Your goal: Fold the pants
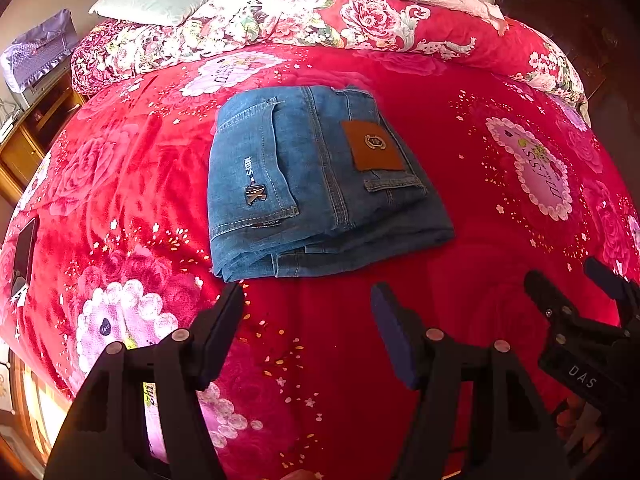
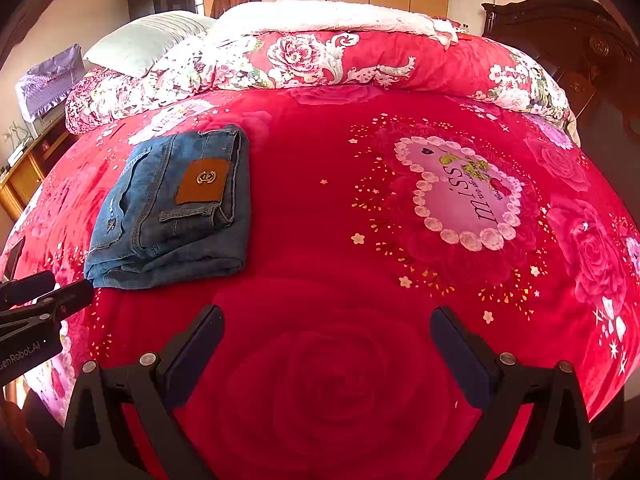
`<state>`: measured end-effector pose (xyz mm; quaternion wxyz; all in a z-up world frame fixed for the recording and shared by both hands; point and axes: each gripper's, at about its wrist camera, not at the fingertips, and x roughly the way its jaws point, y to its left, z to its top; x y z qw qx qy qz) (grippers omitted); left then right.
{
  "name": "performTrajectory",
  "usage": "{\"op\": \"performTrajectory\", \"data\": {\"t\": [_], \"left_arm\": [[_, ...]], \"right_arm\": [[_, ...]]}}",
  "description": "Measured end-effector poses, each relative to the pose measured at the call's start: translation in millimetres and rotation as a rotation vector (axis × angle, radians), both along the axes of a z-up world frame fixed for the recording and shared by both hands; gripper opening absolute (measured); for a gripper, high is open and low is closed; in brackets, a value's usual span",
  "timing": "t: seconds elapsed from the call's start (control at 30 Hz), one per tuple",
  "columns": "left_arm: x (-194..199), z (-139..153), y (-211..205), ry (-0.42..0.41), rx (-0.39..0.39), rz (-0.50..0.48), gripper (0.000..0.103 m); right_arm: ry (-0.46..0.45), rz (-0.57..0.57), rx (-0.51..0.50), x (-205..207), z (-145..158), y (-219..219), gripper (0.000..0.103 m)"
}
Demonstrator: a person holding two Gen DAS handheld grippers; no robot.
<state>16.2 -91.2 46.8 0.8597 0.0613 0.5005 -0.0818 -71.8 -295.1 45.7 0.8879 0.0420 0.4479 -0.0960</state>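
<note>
Since the pants [image 1: 320, 180] already lie as a compact blue denim stack on the red floral bed [image 1: 500, 280], the folding looks done or nearly done. In the left wrist view the stack sits at about 12 o'clock from the left hand-held gripper [image 1: 308, 304], just beyond its fingertips and not touching them; back pocket and brown leather patch [image 1: 376, 145] face up, folded edge toward the camera. Left hand-held gripper: jaws spread, nothing between them, only blanket below. Right hand-held gripper [image 2: 326, 322]: also spread and empty, over bare blanket, with the pants at about 10 o'clock, well apart. Each tool shows at the edge of the other's view, so they hang side by side at the near side of the bed. Likely reason for the pose: both let go and pulled clear so the stack stays flat. Rolled quilt [image 2: 340, 60] and pillow [image 2: 144, 40] at 12 o'clock, far side, out of the way.
</note>
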Motion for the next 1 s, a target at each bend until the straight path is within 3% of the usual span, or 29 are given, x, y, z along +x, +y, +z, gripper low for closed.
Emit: {"op": "performTrajectory", "data": {"t": [1.0], "left_arm": [[1.1, -2.3, -2.8, 0.019, -0.011, 0.005, 0.068]], "right_arm": [[0.029, -0.011, 0.001, 2.3, -5.8, -6.6, 0.103]]}}
